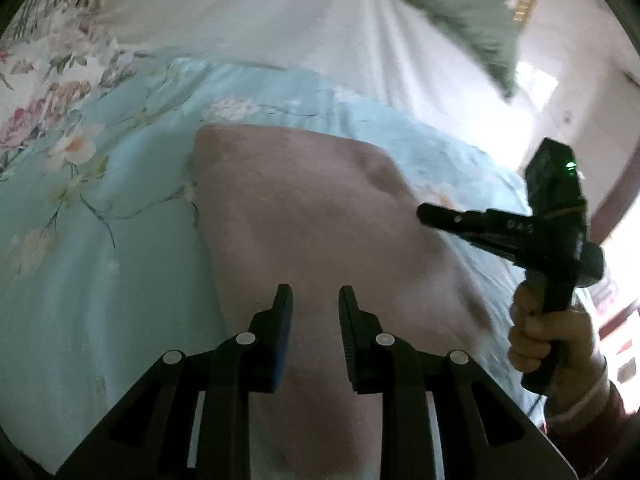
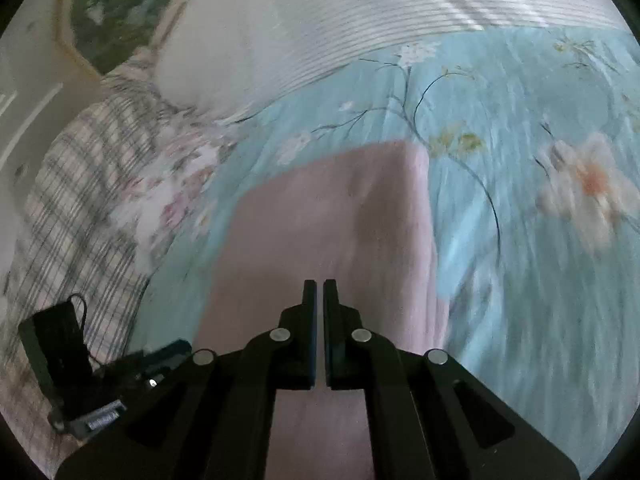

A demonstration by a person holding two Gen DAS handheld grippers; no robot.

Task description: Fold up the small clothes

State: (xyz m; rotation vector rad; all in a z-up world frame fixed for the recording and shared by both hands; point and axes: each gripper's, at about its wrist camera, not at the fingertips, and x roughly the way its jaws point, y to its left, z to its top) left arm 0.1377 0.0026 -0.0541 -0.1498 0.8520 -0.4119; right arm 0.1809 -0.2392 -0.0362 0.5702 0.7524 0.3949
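Here, a pink garment [image 1: 320,216] lying flat on the floral bed cover [image 1: 100,240], already squared off with straight side edges and a crisp far corner in the right wrist view [image 2: 416,152]. Left tongs [image 1: 315,300] spread apart above the near part of the cloth, nothing between the pads, no sure contact with the fabric. Right tongs [image 2: 319,292] pressed almost together, only a sliver of gap, pinching nothing visible; seen from the left wrist view [image 1: 432,216] poised over the garment's right edge, gripped by the right hand [image 1: 540,340]. Likely a pause between folds, with a further fold or a smoothing pass to come. Main risk: dragging rather than lifting, since the thin cloth would probably slide or bunch on the soft cover and undo the neat edges. Another: pinching only the top layer, so that the fold peels open on the lift. Also possible: catching the bed cover together with the garment, given the soft, wrinkled ground beneath. Uneven lift by the two sides likely to skew the next crease. Black device with cable [image 2: 56,352] lying on the plaid blanket [image 2: 88,168] well apart from the cloth, little threat unless the sweep runs wide. Motion blur across both views; fine detail of the hem not readable.
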